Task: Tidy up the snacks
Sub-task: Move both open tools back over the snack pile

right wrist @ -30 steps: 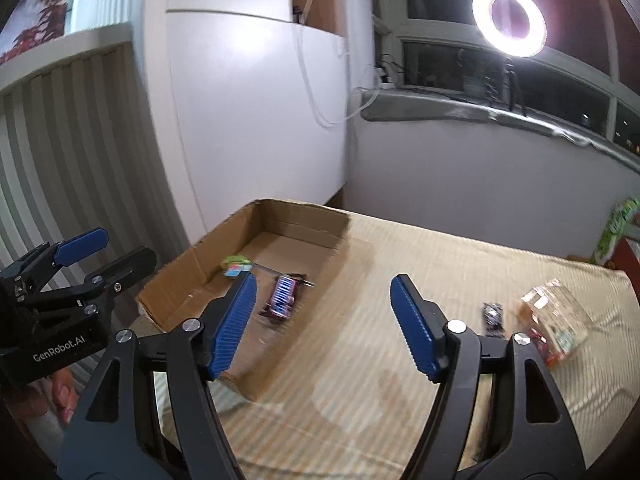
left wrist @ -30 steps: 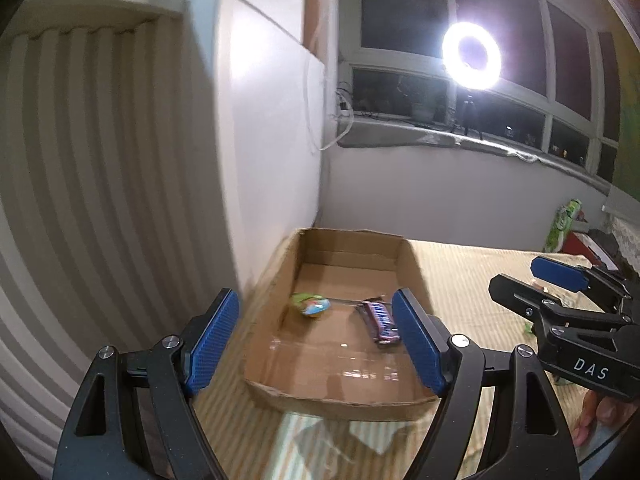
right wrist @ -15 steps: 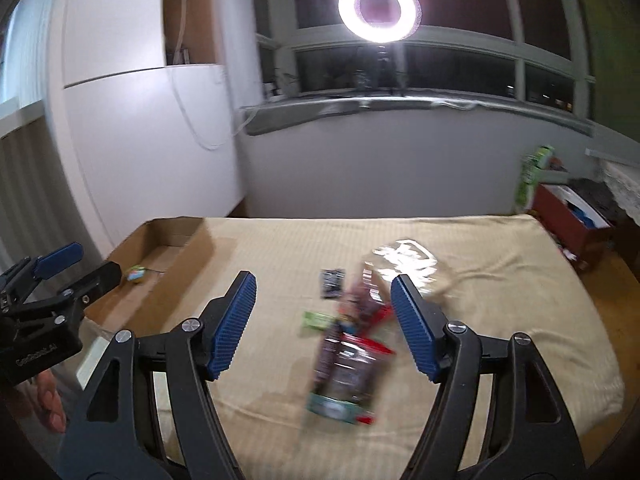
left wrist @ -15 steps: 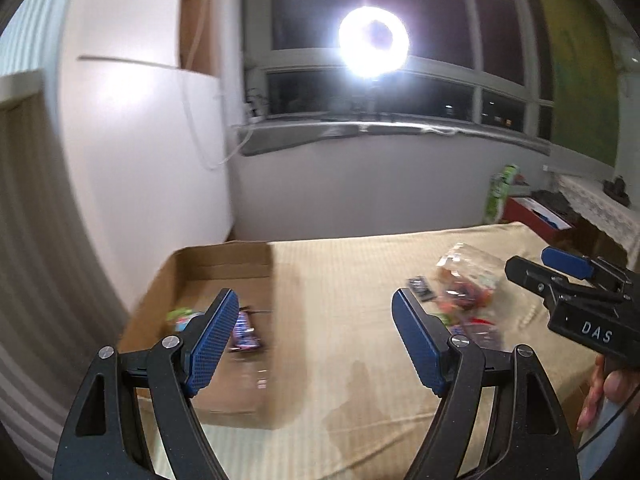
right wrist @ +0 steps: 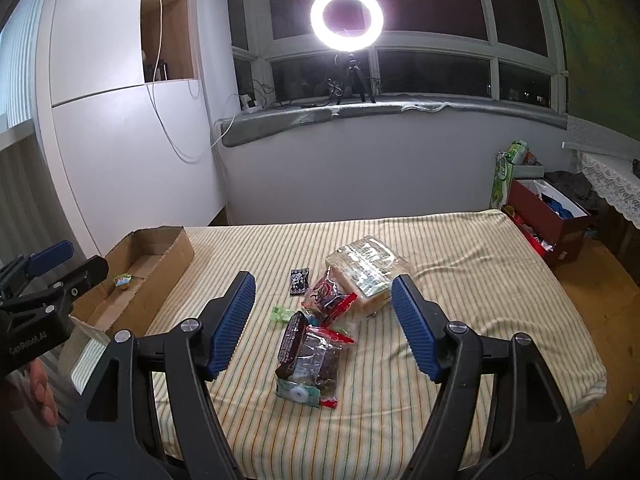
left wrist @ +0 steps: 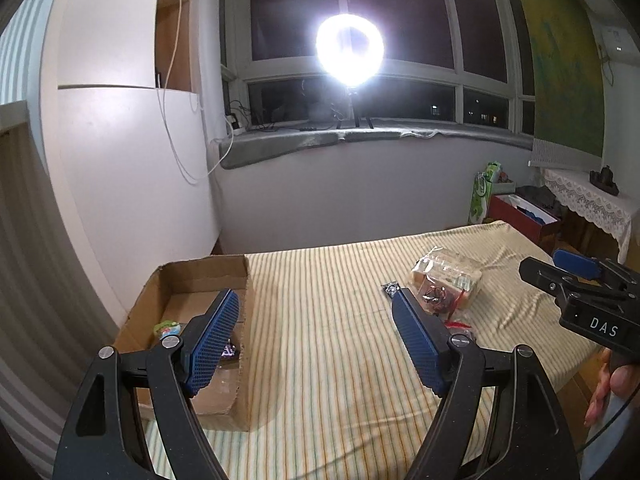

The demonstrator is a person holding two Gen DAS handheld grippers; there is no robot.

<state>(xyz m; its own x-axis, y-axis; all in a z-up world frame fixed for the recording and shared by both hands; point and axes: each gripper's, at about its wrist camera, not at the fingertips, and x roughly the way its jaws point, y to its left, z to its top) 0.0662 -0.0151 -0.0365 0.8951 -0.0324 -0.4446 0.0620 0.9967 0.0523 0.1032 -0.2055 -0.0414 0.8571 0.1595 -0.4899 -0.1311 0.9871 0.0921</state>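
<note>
A cardboard box (left wrist: 245,280) (right wrist: 176,252) sits at the left of the striped bed; a green snack (left wrist: 167,328) (right wrist: 123,279) and a purple bar (left wrist: 229,350) lie in it. A pile of snacks lies mid-bed: a clear bread pack (right wrist: 366,270) (left wrist: 448,276), a dark-topped bag (right wrist: 310,354), a red-trimmed bag (right wrist: 326,294), a small black packet (right wrist: 300,280) (left wrist: 390,289) and a green wrapper (right wrist: 282,314). My left gripper (left wrist: 316,344) is open and empty above the bed beside the box. My right gripper (right wrist: 322,326) is open and empty above the pile.
A ring light (right wrist: 346,17) stands on the windowsill. A white cabinet (right wrist: 120,152) is behind the box. A red box (right wrist: 554,220) and green bag (right wrist: 510,176) sit on the floor to the right. The bed's front edge (right wrist: 360,452) is near.
Both grippers have swung right, away from the box toward the snack pile. The views now face the window and the middle of the bed. Both stay open and empty.
</note>
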